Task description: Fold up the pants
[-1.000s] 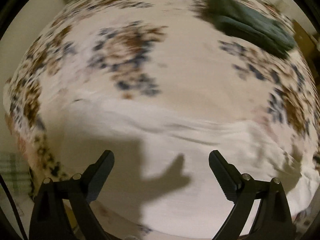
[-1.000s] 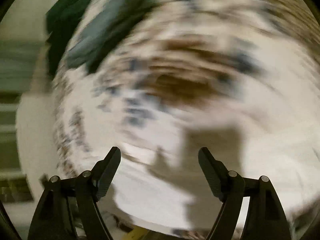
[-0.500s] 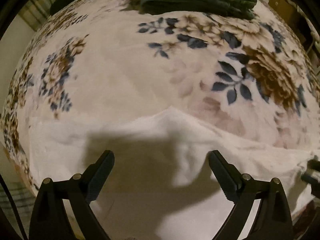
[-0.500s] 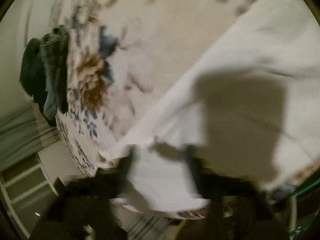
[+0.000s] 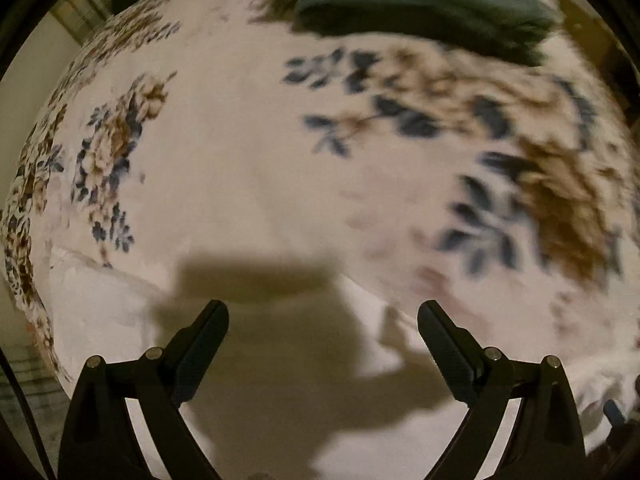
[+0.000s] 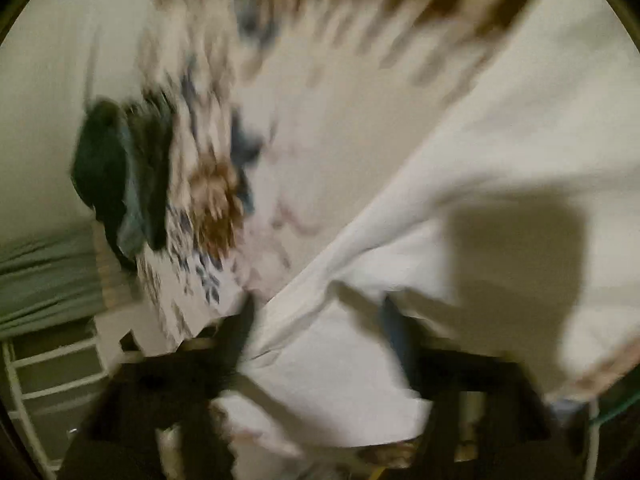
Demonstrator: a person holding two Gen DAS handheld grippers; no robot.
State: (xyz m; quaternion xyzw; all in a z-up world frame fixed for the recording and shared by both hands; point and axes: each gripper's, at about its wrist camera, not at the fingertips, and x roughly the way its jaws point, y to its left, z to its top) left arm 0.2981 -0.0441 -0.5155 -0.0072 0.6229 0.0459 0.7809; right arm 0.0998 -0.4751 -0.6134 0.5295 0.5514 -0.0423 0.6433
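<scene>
White pants (image 5: 280,380) on floral blanket (image 5: 248,168), left gripper (image 5: 322,344) fingers apart

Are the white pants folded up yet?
Not yet. The white pants lie spread across the flowery blanket, with the open left gripper over them.

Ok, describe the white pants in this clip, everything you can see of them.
The white pants look like plain, soft, thin cloth with no print, lying spread and mostly flat with slight wrinkles on the floral blanket, near its front edge. Tool shadows fall across them. The left tool hovers open above; the right tool is blurred, its fingers straddling a fabric edge.
</scene>
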